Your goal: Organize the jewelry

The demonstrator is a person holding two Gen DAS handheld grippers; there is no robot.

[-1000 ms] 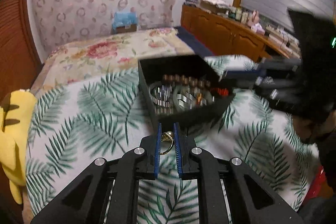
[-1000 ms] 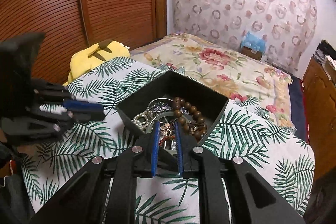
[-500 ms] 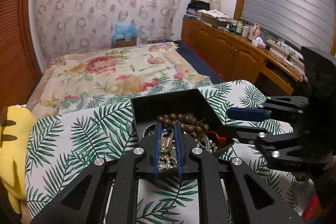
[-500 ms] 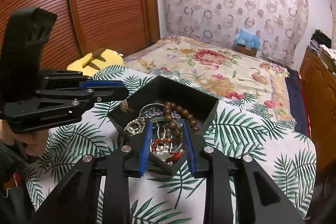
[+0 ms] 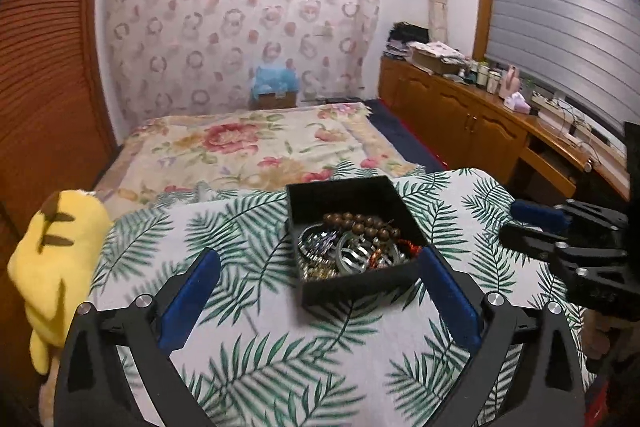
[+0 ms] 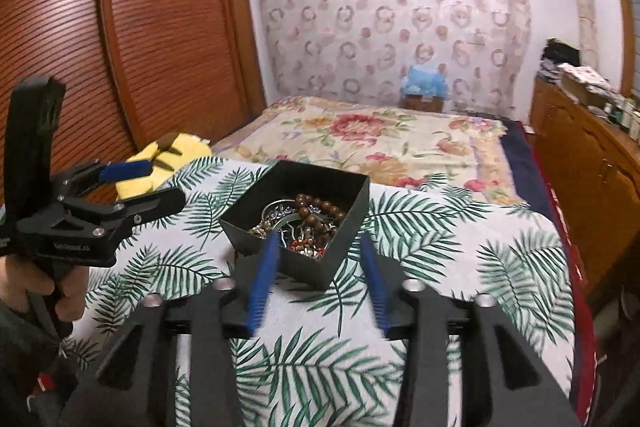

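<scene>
A black open box (image 5: 404, 277) stands on the leaf-print cloth (image 5: 280, 367). It holds a brown bead bracelet (image 5: 360, 225), silver bangles (image 5: 352, 257) and other tangled jewelry. My left gripper (image 5: 318, 259) hangs just short of the box's near wall, its jaws opening wide with nothing between the pads. In the right wrist view the box (image 6: 352, 227) shows its near corner between the blue fingers of my right gripper (image 6: 319, 241). Those jaws are opening too and the pads touch nothing. Each gripper appears in the other's view: the right gripper (image 5: 510, 221) at the right edge, the left gripper (image 6: 156, 183) at the left.
A yellow plush toy (image 5: 52, 259) lies at the cloth's left edge. Behind the box stretches a bed with a floral blanket (image 5: 248, 147). Wooden cabinets (image 5: 480, 131) line the right side and a slatted wooden door (image 6: 120, 47) the left. A hand (image 6: 36, 291) grips the left gripper's handle.
The left gripper, shut on a gold ring a second ago, went over the box, then drew back and opened wide; the ring has left its jaws. The right gripper also opened and withdrew.
</scene>
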